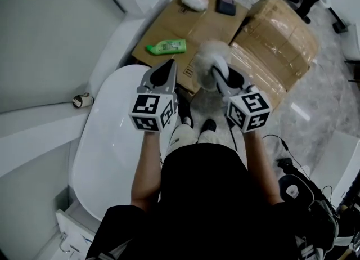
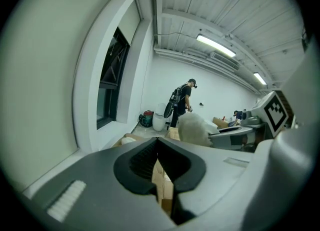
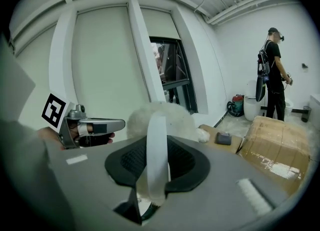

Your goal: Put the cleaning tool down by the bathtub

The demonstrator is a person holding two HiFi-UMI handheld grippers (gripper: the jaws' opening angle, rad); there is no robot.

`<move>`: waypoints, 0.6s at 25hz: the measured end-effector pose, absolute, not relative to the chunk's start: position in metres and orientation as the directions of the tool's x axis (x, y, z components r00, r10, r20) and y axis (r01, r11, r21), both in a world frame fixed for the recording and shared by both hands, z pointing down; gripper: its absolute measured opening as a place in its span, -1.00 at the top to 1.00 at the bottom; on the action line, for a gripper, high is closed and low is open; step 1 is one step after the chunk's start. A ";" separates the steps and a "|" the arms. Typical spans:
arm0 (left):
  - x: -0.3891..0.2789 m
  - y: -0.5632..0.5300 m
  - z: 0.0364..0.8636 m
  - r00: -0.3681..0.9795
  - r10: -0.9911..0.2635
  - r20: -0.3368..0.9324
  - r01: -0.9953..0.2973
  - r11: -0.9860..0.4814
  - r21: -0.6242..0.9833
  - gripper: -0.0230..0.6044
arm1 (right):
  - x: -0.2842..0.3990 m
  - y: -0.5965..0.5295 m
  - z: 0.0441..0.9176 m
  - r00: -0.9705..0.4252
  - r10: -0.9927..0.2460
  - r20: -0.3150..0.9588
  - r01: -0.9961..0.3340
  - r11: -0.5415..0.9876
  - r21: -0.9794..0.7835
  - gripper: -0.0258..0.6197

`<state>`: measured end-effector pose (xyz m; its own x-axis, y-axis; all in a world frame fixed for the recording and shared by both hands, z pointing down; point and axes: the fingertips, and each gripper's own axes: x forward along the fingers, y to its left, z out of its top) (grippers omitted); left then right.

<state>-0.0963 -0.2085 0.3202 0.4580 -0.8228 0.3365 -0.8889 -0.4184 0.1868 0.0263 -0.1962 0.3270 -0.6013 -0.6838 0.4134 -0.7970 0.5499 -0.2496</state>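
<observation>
The cleaning tool (image 1: 211, 57), a fluffy white head on a white handle, is pinched by its handle in the right gripper (image 1: 221, 76). It is held in the air over the flat cardboard (image 1: 185, 19), to the right of the bathtub (image 1: 109, 146). The left gripper (image 1: 169, 66) is beside it with jaws pressed together on nothing. A green bottle (image 1: 167, 46) lies on the cardboard.

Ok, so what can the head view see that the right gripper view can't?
Only the head view shows the white bathtub and the green bottle on the flat cardboard. Only the right gripper view shows the dark window and a person standing far off. Both show the fluffy cleaning tool held in the right tongs, the left tongs, and the big taped box.
</observation>
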 end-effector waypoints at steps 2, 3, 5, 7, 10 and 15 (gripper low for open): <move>-0.097 -0.218 0.327 0.468 -0.816 0.340 -0.884 -0.426 0.193 0.93 | 0.023 -0.204 0.337 -0.593 -0.682 0.428 -0.803 0.537 -0.257 0.63; -0.099 -0.224 0.330 0.472 -0.812 0.343 -0.881 -0.428 0.199 0.93 | 0.020 -0.208 0.342 -0.588 -0.680 0.439 -0.807 0.532 -0.257 0.63; -0.104 -0.233 0.337 0.482 -0.804 0.349 -0.876 -0.433 0.213 0.93 | 0.012 -0.214 0.351 -0.579 -0.671 0.463 -0.812 0.525 -0.255 0.63; -0.108 -0.238 0.343 0.495 -0.792 0.357 -0.868 -0.443 0.223 0.93 | 0.005 -0.218 0.360 -0.569 -0.663 0.486 -0.818 0.518 -0.251 0.63; -0.113 -0.246 0.355 0.513 -0.774 0.371 -0.858 -0.457 0.234 0.93 | -0.002 -0.224 0.376 -0.548 -0.658 0.516 -0.830 0.506 -0.236 0.63; -0.116 -0.257 0.377 0.544 -0.736 0.403 -0.839 -0.485 0.247 0.93 | -0.010 -0.233 0.404 -0.529 -0.653 0.542 -0.843 0.478 -0.246 0.63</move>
<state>-0.1162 -0.2570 0.3766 0.5444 -0.7359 0.4026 -0.8387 -0.4852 0.2472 -0.0103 -0.2334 0.4041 -0.5289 -0.6527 0.5424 -0.8429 0.4783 -0.2465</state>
